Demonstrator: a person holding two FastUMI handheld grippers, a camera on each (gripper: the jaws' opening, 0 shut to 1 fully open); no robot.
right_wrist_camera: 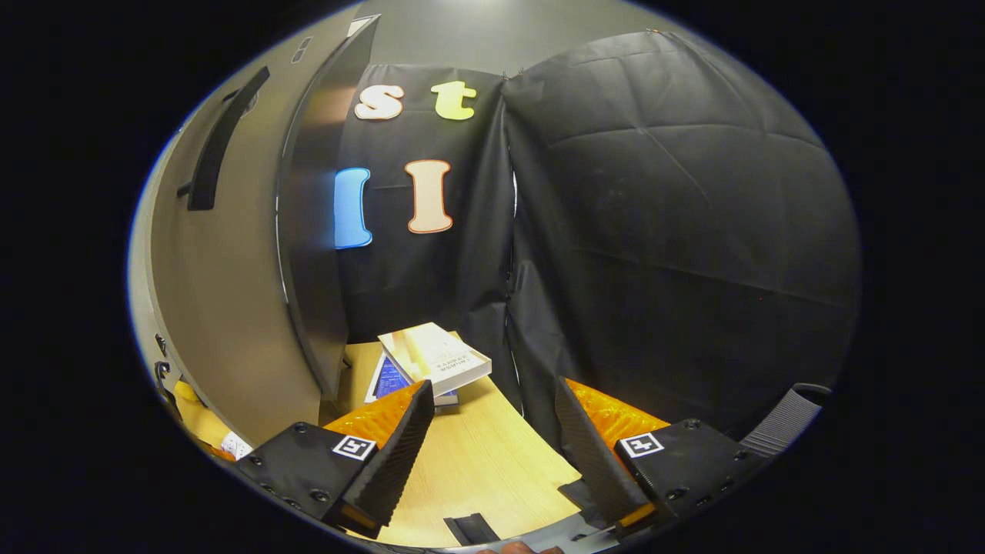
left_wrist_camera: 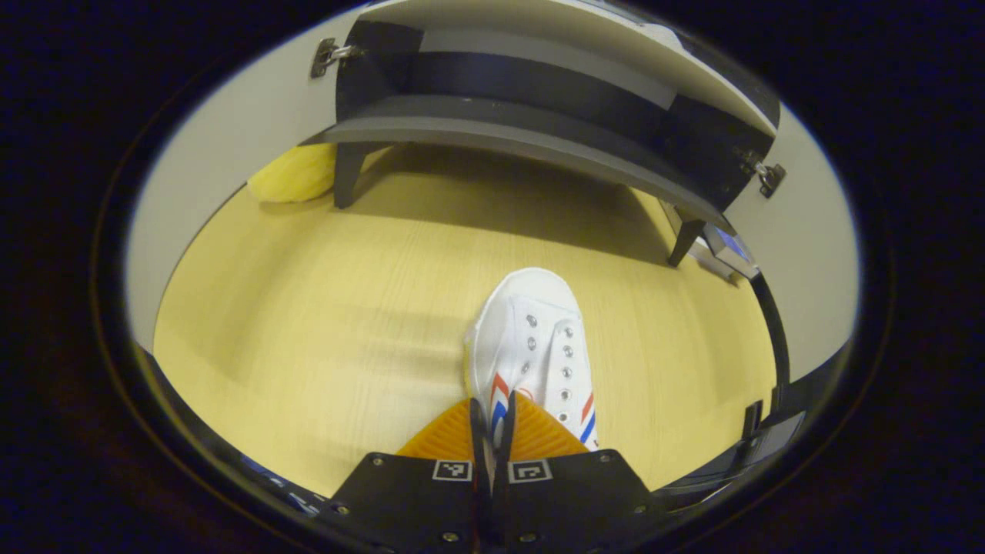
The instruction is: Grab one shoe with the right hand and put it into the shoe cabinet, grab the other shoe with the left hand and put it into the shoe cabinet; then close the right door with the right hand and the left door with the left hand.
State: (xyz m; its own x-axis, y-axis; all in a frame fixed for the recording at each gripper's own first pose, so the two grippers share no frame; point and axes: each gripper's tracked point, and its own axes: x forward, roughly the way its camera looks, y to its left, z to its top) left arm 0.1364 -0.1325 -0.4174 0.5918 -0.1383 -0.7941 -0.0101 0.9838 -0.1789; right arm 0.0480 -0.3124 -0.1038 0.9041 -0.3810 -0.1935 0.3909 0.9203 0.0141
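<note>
Shoe (left_wrist_camera: 539, 346) was pinched at its heel by the closed left hand-held gripper (left_wrist_camera: 492, 431) above the table (left_wrist_camera: 308, 323); right hand-held gripper (right_wrist_camera: 492, 446) gaped wide, empty.

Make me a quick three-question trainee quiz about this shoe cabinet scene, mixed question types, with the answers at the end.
1. True or false: in the left gripper view, the left tongs are closed on the collar edge of the white shoe.
2. Multiple choice: in the right gripper view, the right tongs are A) shut on a shoe, B) open and holding nothing, C) shut on the door handle.
3. Fill in: in the left gripper view, the shoe's toe points toward the open ____.

Key:
1. True; the fingers sit pinched together on the shoe's edge.
2. B; the wooden surface shows between the spread fingers.
3. Cabinet, with both doors swung outward.
</note>
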